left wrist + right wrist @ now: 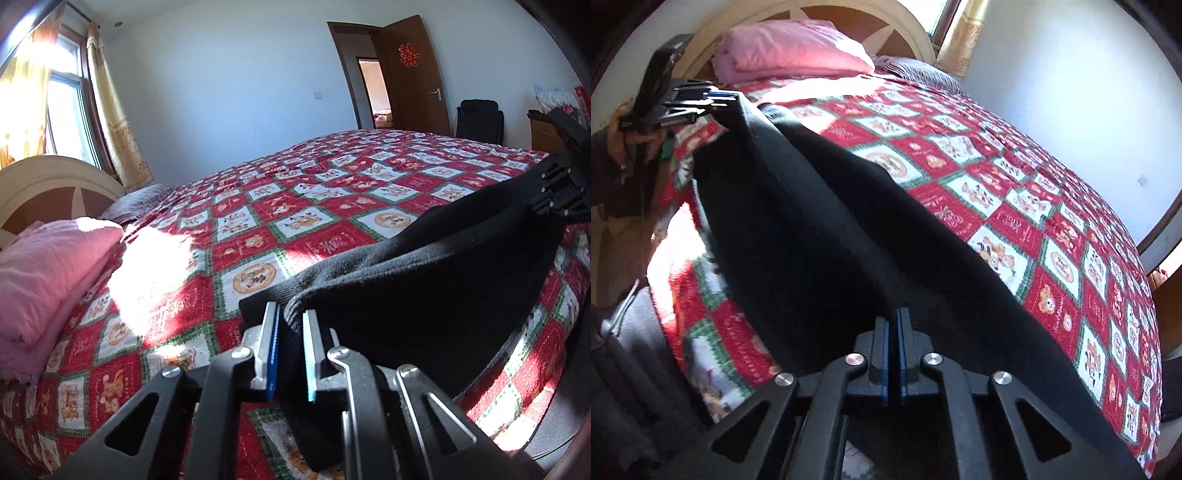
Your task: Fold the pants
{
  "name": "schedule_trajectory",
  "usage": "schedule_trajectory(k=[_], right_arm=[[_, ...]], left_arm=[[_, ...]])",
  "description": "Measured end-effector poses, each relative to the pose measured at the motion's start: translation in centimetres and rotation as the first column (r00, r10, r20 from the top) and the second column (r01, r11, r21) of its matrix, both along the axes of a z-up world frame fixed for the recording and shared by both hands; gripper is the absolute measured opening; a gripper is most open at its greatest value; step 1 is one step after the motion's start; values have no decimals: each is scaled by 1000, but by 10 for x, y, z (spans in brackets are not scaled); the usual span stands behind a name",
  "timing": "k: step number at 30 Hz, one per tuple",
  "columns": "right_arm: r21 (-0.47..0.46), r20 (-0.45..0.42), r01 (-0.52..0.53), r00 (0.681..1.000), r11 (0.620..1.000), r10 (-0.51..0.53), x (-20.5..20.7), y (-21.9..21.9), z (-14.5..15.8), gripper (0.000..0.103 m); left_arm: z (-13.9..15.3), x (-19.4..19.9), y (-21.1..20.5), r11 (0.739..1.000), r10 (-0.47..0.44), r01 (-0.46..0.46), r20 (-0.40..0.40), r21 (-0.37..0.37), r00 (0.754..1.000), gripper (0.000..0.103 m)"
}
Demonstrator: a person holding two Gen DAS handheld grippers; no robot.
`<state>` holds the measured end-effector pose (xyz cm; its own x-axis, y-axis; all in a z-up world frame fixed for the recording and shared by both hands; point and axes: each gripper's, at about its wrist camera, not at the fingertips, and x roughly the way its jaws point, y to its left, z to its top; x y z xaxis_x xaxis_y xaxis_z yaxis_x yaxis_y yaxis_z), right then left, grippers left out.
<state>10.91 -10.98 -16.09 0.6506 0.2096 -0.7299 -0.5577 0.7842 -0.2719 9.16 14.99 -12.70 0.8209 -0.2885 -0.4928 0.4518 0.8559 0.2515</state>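
Early in the fold, by the look of it: black pants (443, 273) stretched along the near edge of a bed (295, 192) covered in a red, white and green checked quilt, one end in each tool, no crease laid yet. Left gripper (290, 350) narrowed onto a ribbed hem or waistband, cloth pinched between the blue pads. Right gripper (893, 354) pressed shut, pads all but touching, with the black fabric apparently caught at the tips (too dark there to be sure). Still to do: bringing the two ends together, laying the halves flat, folding again. As for writing: pale characters on the red quilt squares, too small to read; a red paper double-happiness ornament (409, 55) on the far brown door (417, 77); no brand legible anywhere.
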Motion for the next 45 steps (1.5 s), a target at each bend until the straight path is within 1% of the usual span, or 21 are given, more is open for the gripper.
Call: schedule_trajectory(k=[2, 4, 6, 8, 11, 13, 15, 18, 20, 23, 27, 29, 30, 32, 35, 36, 37, 38, 40, 42, 45], right_arm=[[7, -2, -31, 1000, 999, 31, -16, 1, 7, 3], [-15, -5, -57, 998, 998, 57, -27, 7, 2, 3], [-56, -28, -67, 997, 996, 65, -29, 11, -15, 3], [-66, -60, -57, 997, 996, 53, -24, 12, -31, 4], [-29, -85, -44, 995, 999, 42, -17, 9, -36, 5], [-21, -112, -47, 993, 999, 44, -16, 7, -32, 10], [-24, -125, -59, 991, 998, 56, -19, 2, -29, 20], [-14, -135, -54, 990, 998, 51, -21, -9, -27, 21], [21, -140, -39, 989, 999, 41, -21, -17, -22, 21], [74, -144, -24, 989, 997, 35, -21, -21, -12, 21], [139, -141, -20, 989, 990, 40, -10, -17, 5, 21], [180, -137, -14, 990, 983, 40, -2, -15, 14, 21], [196, -137, -8, 990, 981, 35, 3, -13, 18, 22], [226, -148, 19, 989, 974, 15, 20, -8, 24, 22], [284, -179, 61, 984, 957, -9, 52, -2, 29, 22], [310, -192, 79, 981, 947, -19, 66, 1, 30, 22], [336, -211, 98, 977, 937, -26, 78, 2, 29, 22], [363, -240, 117, 970, 924, -28, 90, 4, 28, 22], [429, -339, 183, 940, 885, -30, 122, 7, 21, 22], [461, -403, 236, 915, 855, -36, 146, 12, 13, 22], [490, -505, 316, 862, 813, -30, 174, 20, -3, 26]], left_arm=[[2, -8, 3, 1000, -16, 16, 18, 26, 1000, 14], [-5, -13, 10, 999, -27, 27, -3, 29, 1000, 14], [-22, -16, 11, 997, -24, 26, -39, 67, 999, 15], [-36, -17, 14, 997, -10, 15, -70, 72, 998, 18], [-39, -23, 25, 999, 17, -14, -79, 39, 997, 30], [-38, -28, 33, 998, 26, -22, -82, 55, 996, 36], [-39, -33, 45, 997, 47, -41, -85, 73, 995, 44], [-41, -34, 71, 992, 109, -101, -101, 75, 989, 45], [-39, -34, 88, 987, 158, -155, -109, 39, 981, 44], [-28, -33, 98, 981, 162, -173, -124, -83, 979, 44], [-13, -15, 85, 963, 116, -146, -141, -226, 983, 44], [-10, 4, 72, 950, 106, -154, -184, -272, 977, 44], [-11, 14, 65, 943, 111, -167, -203, -286, 973, 44], [-14, 29, 50, 939, 137, -198, -224, -280, 965, 44], [-19, 38, 28, 937, 115, -183, -230, -297, 966, 43], [-22, 37, 20, 943, 116, -180, -228, -282, 967, 48], [-26, 35, 13, 951, 127, -181, -216, -252, 968, 56], [-31, 30, 5, 961, 131, -175, -202, -214, 970, 57], [-38, 21, -3, 975, 147, -171, -164, -142, 975, 59], [-40, 15, 3, 974, 150, -173, -157, -146, 976, 60], [-42, 10, 16, 963, 176, -202, -153, -180, 972, 73]])
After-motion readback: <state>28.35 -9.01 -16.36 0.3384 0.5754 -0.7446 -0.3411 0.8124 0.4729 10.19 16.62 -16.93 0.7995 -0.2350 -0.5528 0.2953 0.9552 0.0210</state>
